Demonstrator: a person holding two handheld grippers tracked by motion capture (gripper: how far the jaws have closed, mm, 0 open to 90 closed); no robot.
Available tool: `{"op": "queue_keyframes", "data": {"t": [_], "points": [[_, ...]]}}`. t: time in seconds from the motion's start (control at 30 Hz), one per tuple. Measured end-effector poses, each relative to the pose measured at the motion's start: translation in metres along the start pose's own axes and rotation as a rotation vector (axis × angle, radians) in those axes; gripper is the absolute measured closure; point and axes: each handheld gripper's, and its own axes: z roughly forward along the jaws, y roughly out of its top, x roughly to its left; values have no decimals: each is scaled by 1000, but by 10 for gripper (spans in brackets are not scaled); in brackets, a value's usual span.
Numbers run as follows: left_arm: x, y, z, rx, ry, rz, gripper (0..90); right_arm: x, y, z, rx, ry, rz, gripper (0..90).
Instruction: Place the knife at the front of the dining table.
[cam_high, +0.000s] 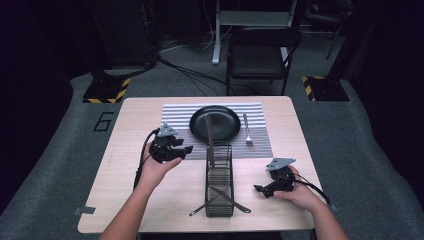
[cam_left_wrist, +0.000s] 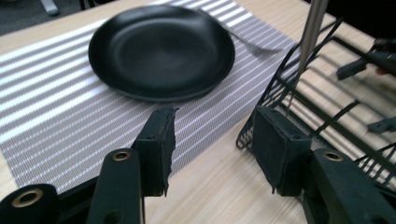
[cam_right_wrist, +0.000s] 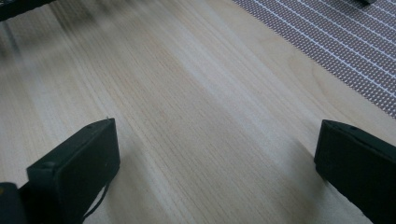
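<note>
Readable writing: a "6" marked on the grey floor mat left of the table. No brand or label legible on anything else.

My left claw: released, jaws spread wide, nothing between them. In the left gripper view the gap between the pads frames bare wood and the edge of the striped placemat. Right-hand pad sits just beside the near corner of the black wire caddy; can't tell if it touches. Black plate lies on the mat straight ahead, fork past it on the mat. A steel utensil handle stands up out of the caddy, leaning slightly.

My right claw: also released, jaws far apart, holding nothing. The right gripper view looks down on bare tabletop, with a corner of placemat at upper right. View is blurred.

Pose, high view: left hand sits mid-table left of the caddy, forearm coming up from the bottom edge, claw aimed right toward the caddy's far end. Right hand sits at the caddy's right, claw aimed left at its side, apart from it.

Caddy runs lengthwise in the table centre, far end at the mat. More utensils lie in its near end, two handles sticking out left and right.
</note>
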Motion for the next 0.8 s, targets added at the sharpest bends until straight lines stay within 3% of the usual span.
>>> {"op": "queue_keyframes", "data": {"t": [0.2,0.37,0.57,0.8], "points": [[-4,16,-4,-21,-11,25,494,0,0,0,0,0,0,0],[-9,25,-2,-33,-47,24,508,0,0,0,0,0,0,0],[-22,36,8,-27,-74,66,524,0,0,0,0,0,0,0],[-29,42,17,-33,-105,84,568,0,0,0,0,0,0,0]]}}
